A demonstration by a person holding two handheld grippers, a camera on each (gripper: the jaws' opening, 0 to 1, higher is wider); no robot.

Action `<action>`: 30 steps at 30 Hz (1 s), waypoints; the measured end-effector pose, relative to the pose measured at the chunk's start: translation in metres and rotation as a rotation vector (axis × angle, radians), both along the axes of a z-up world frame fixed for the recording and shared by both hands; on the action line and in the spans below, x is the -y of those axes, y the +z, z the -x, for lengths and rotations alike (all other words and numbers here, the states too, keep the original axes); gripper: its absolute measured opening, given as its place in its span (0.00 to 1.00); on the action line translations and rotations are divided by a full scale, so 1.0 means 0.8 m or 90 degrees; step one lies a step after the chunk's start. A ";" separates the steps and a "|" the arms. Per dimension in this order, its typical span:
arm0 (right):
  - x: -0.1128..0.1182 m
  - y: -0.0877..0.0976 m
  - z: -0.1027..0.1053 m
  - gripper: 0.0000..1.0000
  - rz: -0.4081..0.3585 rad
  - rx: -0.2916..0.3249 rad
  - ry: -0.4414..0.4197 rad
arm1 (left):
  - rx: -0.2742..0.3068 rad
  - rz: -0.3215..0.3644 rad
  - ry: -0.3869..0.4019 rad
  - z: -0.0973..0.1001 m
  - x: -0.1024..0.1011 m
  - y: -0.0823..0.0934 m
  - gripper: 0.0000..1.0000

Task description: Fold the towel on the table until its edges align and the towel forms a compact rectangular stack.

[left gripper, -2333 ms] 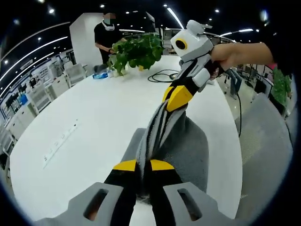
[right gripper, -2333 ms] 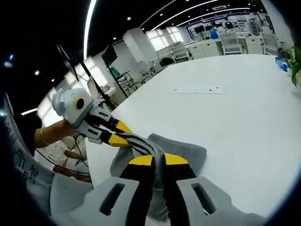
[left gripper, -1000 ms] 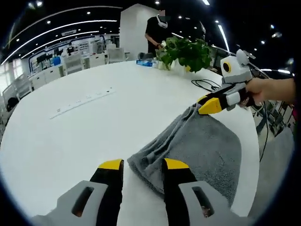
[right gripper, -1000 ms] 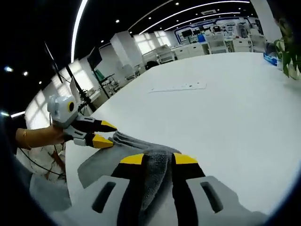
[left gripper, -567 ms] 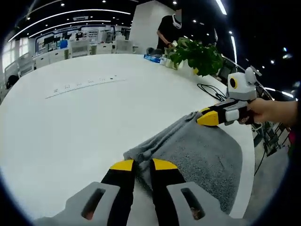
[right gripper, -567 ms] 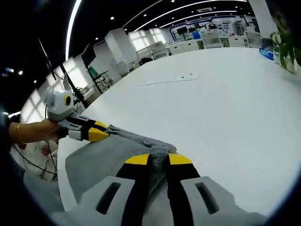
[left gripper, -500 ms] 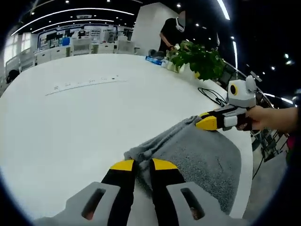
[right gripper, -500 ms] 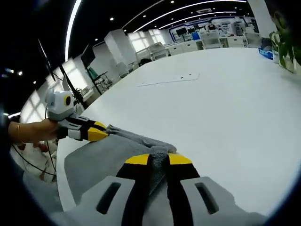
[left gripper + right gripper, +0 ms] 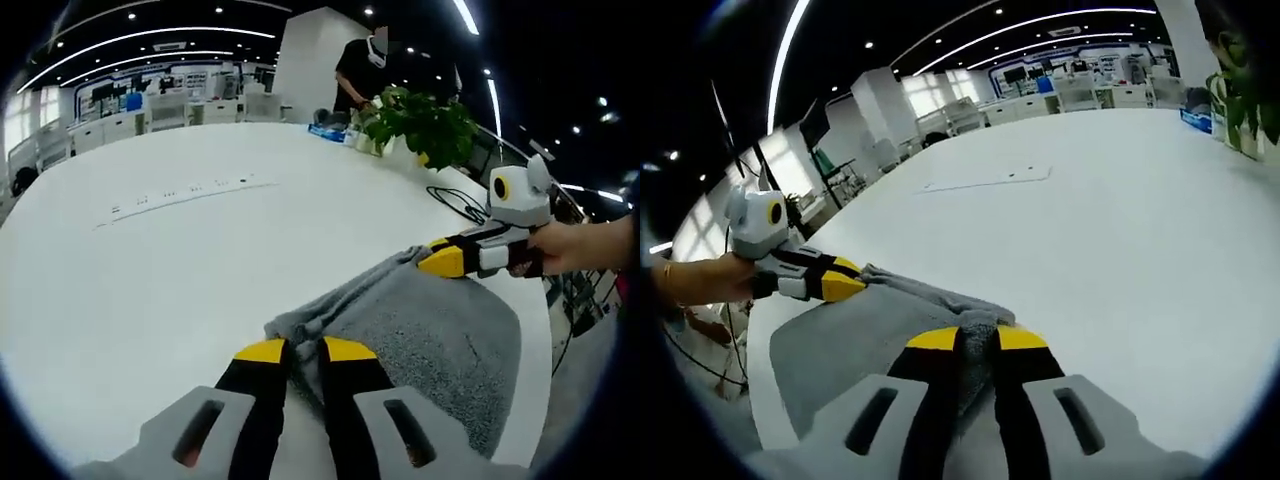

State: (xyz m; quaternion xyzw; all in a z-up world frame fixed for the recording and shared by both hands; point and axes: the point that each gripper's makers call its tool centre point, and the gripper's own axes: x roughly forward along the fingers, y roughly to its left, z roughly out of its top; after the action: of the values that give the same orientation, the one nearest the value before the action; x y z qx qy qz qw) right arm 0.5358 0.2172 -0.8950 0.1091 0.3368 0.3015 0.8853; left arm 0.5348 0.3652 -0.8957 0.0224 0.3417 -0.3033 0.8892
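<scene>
Grey towel (image 9: 420, 330) lies flat near the white table's (image 9: 150, 270) edge, its bunched far edge running as the long axis between the 2 grippers. Left gripper (image 9: 295, 350) is clamped on 1 corner of that edge; right gripper (image 9: 977, 338) is clamped on the other. A potted plant (image 9: 420, 120) sits at the far edge.

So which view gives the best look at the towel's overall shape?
The left gripper view. The grey towel lies spread on the white table, with the left gripper shut on one corner and the right gripper on another. In the right gripper view, the towel is partly hidden behind the right gripper's own jaws.
</scene>
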 end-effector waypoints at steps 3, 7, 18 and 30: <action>0.001 0.012 0.002 0.11 0.025 0.026 0.014 | 0.026 -0.019 0.009 -0.003 -0.005 0.009 0.19; 0.009 0.032 0.002 0.12 0.020 0.046 0.007 | 0.069 0.008 0.042 -0.019 -0.024 0.044 0.21; 0.056 0.090 -0.001 0.19 0.002 0.106 -0.042 | 0.125 -0.028 0.042 0.004 -0.077 0.108 0.24; 0.060 0.106 0.075 0.34 0.015 0.113 -0.015 | 0.158 0.010 0.024 0.096 -0.057 0.122 0.41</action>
State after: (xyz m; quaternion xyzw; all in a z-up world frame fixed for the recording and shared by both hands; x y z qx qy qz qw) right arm 0.4757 0.1691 -0.8104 0.0758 0.2590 0.2954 0.9165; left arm 0.4582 0.4108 -0.7982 0.0463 0.2271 -0.2843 0.9303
